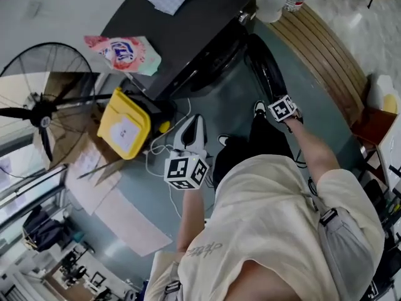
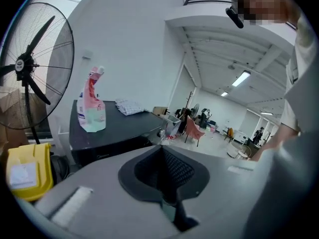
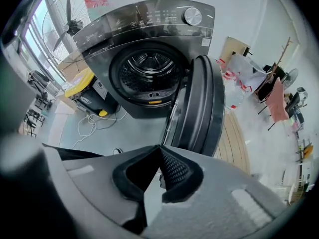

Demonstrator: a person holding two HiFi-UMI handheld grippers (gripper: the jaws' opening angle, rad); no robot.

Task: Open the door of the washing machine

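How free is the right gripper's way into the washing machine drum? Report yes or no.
Likely yes: the door stands swung open to one side, nothing lies before the drum, and the right gripper, jaws shut and empty, faces it.

Glossy grey floor [image 1: 232, 111], white walls [image 2: 134, 44], a black standing fan [image 1: 37, 110], wooden slatted decking [image 1: 319, 49], ceiling strip lights [image 2: 240, 77] overhead.

Cream short-sleeved T-shirt [image 1: 269, 212], grey shoulder straps [image 1: 341, 243], black trousers [image 1: 266, 143]
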